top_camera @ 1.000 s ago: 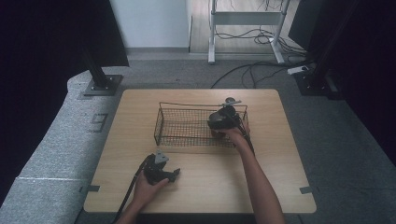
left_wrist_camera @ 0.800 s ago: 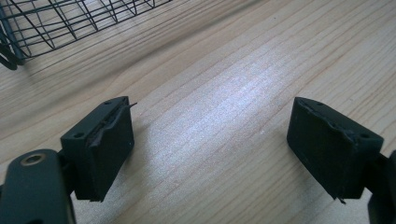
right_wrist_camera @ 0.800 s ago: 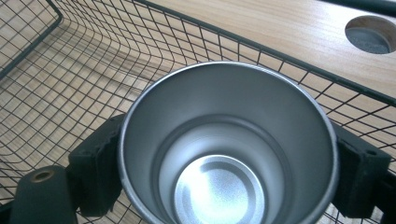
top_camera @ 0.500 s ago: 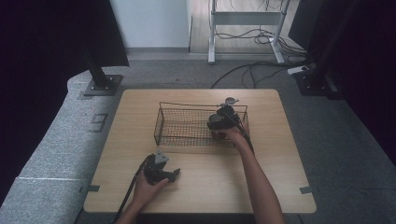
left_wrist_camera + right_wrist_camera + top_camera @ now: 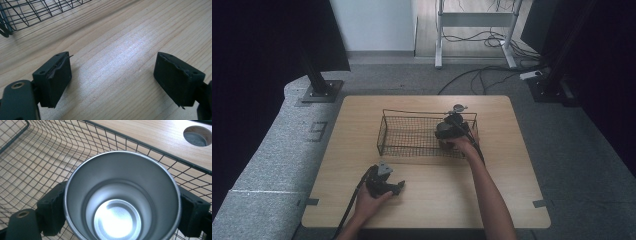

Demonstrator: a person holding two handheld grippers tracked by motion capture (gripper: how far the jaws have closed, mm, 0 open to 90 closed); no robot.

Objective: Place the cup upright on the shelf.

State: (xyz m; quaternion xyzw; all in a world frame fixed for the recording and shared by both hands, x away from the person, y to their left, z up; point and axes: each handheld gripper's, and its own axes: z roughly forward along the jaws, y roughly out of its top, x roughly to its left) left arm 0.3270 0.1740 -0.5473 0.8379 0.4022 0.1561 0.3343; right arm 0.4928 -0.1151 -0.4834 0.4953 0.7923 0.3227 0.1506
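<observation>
Left gripper [image 5: 112, 77]: two blocky matte-black jaws, pads frayed along their edges, a brass-coloured screw at seven o'clock. A grey three-cornered plate tops its body; a black cable trails off. Right gripper [image 5: 120, 212]: matching black jaws, apparently identical. Forearms bare.

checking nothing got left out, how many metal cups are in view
1. The metal cup stands upright inside the wire basket, toward its right end, between the jaws of the right gripper. In the high view that gripper covers it, so another could hide there.
</observation>
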